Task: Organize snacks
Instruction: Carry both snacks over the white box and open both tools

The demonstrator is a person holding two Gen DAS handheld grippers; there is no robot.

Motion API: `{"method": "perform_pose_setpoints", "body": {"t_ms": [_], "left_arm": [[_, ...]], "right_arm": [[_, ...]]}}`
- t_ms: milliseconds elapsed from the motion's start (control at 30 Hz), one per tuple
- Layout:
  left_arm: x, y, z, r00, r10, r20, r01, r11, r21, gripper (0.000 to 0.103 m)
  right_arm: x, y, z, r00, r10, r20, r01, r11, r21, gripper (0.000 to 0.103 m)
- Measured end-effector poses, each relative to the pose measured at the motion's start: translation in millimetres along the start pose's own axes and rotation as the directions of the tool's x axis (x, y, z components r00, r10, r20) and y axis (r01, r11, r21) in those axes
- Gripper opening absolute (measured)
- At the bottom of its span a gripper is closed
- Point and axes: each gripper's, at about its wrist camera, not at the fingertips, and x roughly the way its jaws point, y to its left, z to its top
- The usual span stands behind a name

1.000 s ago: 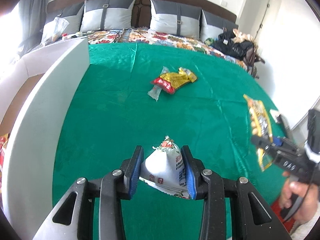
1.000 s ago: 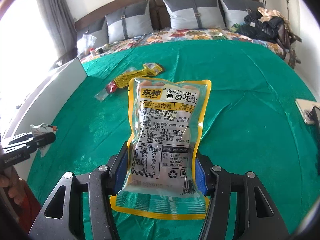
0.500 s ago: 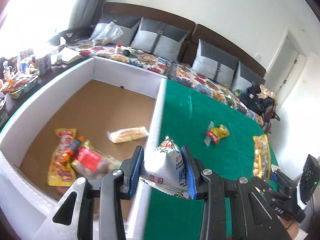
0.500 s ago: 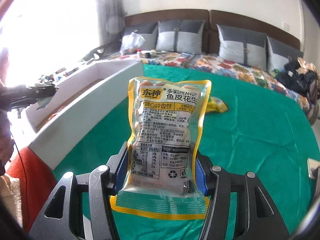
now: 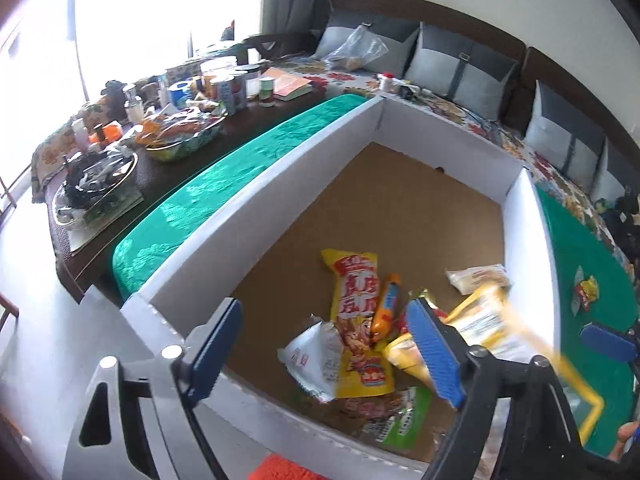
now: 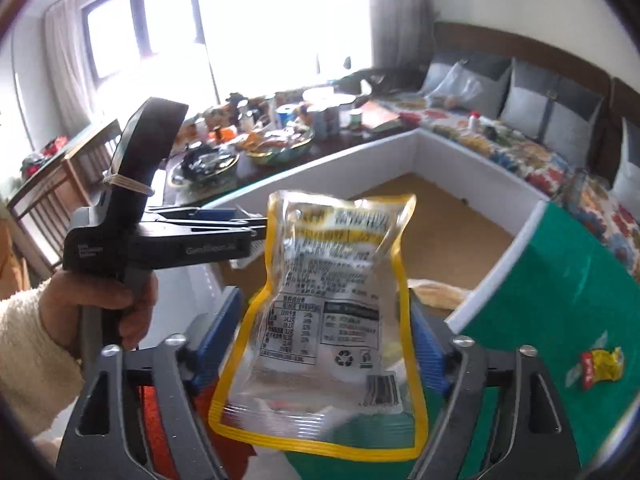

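My left gripper (image 5: pixel 324 306) hangs over the white-walled box (image 5: pixel 256 200), its jaws opening with nothing between the pads. A white snack packet (image 5: pixel 316 356) lies on the box's brown floor below it, beside a yellow-red packet (image 5: pixel 356 320) and an orange sausage stick (image 5: pixel 388 304). My right gripper (image 6: pixel 323 294) is over the box's near wall (image 6: pixel 496 256). Its jaws are opening and the clear yellow-edged peanut bag (image 6: pixel 332 320) sits blurred and tilted between the pads, no longer pinched. The left wrist view shows that bag (image 5: pixel 492 320) as a yellow streak.
A bread packet (image 5: pixel 478 278) and a green packet (image 5: pixel 400 420) also lie in the box. A red-yellow wrapper (image 6: pixel 600 366) stays on the green cloth (image 6: pixel 560 280). A cluttered side table (image 5: pixel 180 120) stands beyond the box. A person's hand (image 6: pixel 104 300) holds the left gripper.
Both grippers swung left from the green cloth to the box. Left jaws opened and the white packet dropped in. Right jaws opened and the peanut bag came loose.
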Motion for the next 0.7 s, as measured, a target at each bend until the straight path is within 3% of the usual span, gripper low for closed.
{"method": "perform_pose_setpoints", "body": {"t_ms": [67, 167, 267, 367, 467, 567, 667, 700], "left_arm": [[-6, 9, -8, 1.0, 0.0, 0.015, 0.001, 1.0, -0.021, 0.086], [-18, 9, -16, 0.999, -0.003, 0.043, 0.004, 1.0, -0.023, 0.089], [-30, -5, -18, 0.997, -0.035, 0.065, 0.036, 0.999, -0.003, 0.089], [-46, -38, -14, 0.992, -0.092, 0.088, 0.087, 0.995, 0.052, 0.09], [-57, -84, -14, 0.982, -0.167, 0.086, 0.155, 0.979, 0.136, 0.091], [-63, -147, -22, 0.967, -0.252, 0.041, 0.235, 0.942, 0.24, 0.091], [-57, -220, -37, 0.944, -0.326, -0.055, 0.324, 0.88, 0.349, 0.091], [-51, -248, -44, 0.933, -0.344, -0.101, 0.356, 0.852, 0.383, 0.091]], "right_arm": [[7, -2, -11, 1.0, 0.011, -0.028, -0.01, 1.0, 0.025, 0.091], [-17, -17, -36, 0.999, 0.005, 0.038, -0.007, 0.999, 0.037, 0.091], [-50, -43, -71, 0.992, -0.095, 0.086, 0.091, 0.995, 0.047, 0.091], [-70, -90, -134, 0.968, -0.247, 0.048, 0.242, 0.965, 0.101, 0.091], [-84, -153, -205, 0.91, -0.405, -0.087, 0.414, 0.888, 0.201, 0.091], [-121, -208, -260, 0.854, -0.503, -0.134, 0.515, 0.777, 0.363, 0.091], [-154, -240, -296, 0.811, -0.568, -0.144, 0.556, 0.67, 0.491, 0.091], [-161, -248, -302, 0.806, -0.573, -0.149, 0.559, 0.654, 0.509, 0.091]]}}
